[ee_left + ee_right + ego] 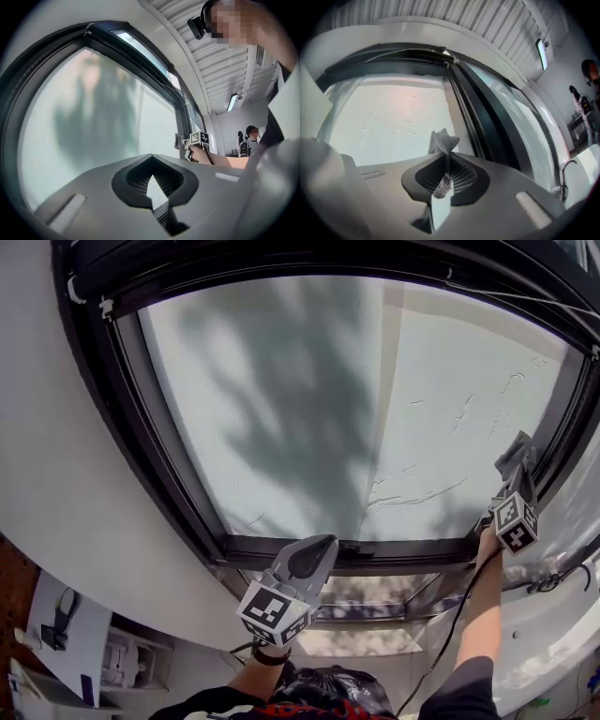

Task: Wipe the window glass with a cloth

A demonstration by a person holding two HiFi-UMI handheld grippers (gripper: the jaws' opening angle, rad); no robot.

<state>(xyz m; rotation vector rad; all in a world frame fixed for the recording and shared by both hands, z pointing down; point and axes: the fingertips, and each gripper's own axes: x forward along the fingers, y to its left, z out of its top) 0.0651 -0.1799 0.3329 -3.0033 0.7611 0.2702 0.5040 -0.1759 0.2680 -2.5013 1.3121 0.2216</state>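
Glass (309, 399), cloth (443, 139) in right hand-held gripper (446, 153)

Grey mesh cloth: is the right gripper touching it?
Touching. The right gripper view shows the grey mesh cloth pinched between the shut jaws of the right gripper.

Cloth (516, 450) mostly hidden behind right tool (521, 479); contact with window glass (309, 399) unclear. Window frame (394, 552) top cut off.
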